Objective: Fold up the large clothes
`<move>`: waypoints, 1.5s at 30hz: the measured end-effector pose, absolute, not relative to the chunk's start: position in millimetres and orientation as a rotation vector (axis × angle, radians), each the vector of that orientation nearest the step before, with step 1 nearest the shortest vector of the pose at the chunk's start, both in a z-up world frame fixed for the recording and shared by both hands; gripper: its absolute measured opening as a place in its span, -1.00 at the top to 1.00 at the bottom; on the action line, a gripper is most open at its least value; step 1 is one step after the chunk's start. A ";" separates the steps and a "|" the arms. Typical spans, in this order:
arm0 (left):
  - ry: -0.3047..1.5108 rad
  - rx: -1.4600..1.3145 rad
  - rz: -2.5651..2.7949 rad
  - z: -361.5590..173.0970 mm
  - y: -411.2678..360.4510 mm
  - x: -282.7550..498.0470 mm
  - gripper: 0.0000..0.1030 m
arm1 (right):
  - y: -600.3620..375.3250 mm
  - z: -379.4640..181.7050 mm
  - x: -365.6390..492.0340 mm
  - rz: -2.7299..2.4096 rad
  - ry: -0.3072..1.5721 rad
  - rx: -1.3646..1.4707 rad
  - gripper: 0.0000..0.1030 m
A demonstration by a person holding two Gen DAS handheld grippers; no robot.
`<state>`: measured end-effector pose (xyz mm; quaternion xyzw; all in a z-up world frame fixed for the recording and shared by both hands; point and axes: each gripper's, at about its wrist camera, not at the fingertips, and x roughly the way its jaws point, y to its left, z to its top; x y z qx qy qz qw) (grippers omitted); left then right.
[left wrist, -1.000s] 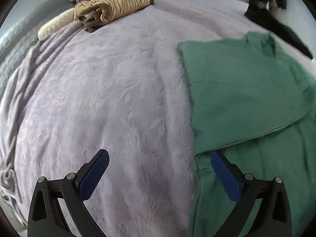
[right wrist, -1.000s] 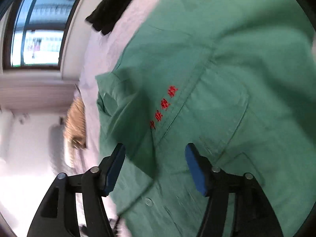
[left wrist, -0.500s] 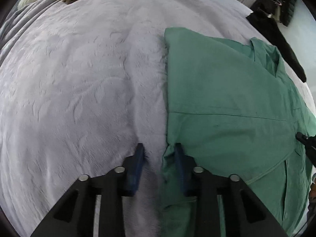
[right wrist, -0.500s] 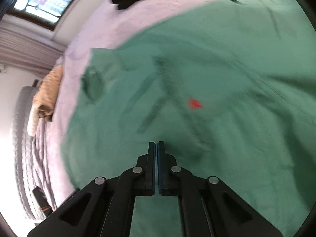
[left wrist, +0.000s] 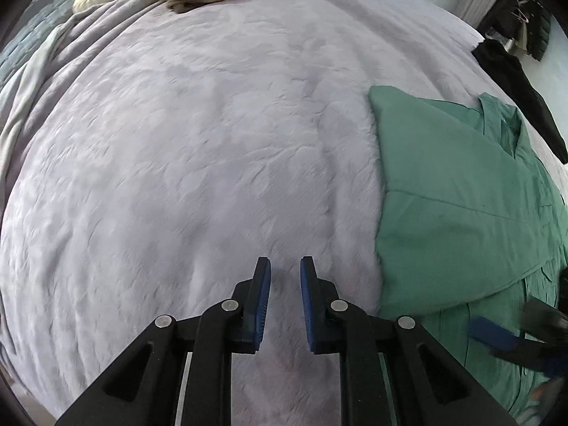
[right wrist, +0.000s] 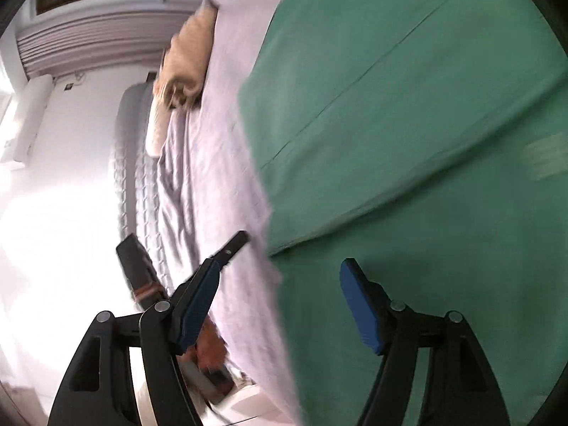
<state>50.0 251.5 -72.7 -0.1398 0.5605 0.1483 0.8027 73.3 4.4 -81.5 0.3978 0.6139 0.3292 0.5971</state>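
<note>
left wrist view looks steeply down, close over the lilac quilted bed (left wrist: 198,163); right wrist view, rolled sideways, skims it; both share the green cotton shirt (left wrist: 447,209) (right wrist: 426,142).

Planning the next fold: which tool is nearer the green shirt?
Right. The right tool, jaws opening, straddles the green shirt edge; the left tool, jaws closing on nothing, sits over bare blanket beside it.

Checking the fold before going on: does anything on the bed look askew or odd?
Nothing stands out. The green shirt lies flat with one side folded over, edges fairly straight, on the bedspread.
</note>
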 end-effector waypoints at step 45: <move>1.316 -0.124 0.022 -55.4 -5.9 80.3 -0.93 | -272.1 -22.4 72.5 0.420 1.304 0.745 -0.89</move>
